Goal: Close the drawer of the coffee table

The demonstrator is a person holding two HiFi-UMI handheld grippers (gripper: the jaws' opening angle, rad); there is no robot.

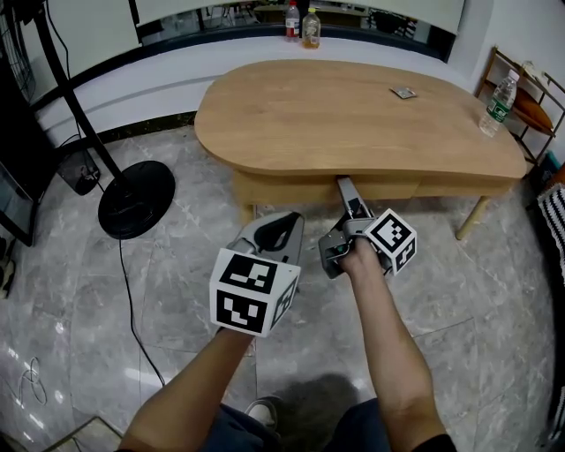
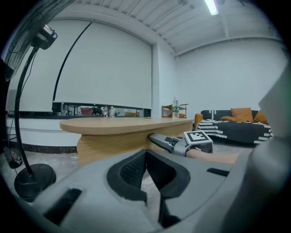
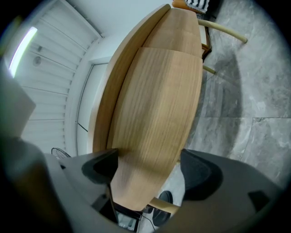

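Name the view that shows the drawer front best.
The right gripper view: the drawer front fills the frame, grain and end seam clear. The head view shows only a thin strip under the tabletop; the left gripper view, a shadowed side-on band.

Premises: a living-room style lounge. Evidence: a low wooden coffee table [image 1: 353, 115] on a polished marble-tile floor [image 1: 177, 291]; a dark sofa [image 2: 236, 120] with orange cushions; a wide window blind [image 2: 104, 68]; a standing fan's round base [image 1: 135, 199]. A ribbed ceiling with a strip light [image 2: 210, 6] possibly indicates a staged hall rather than a home.
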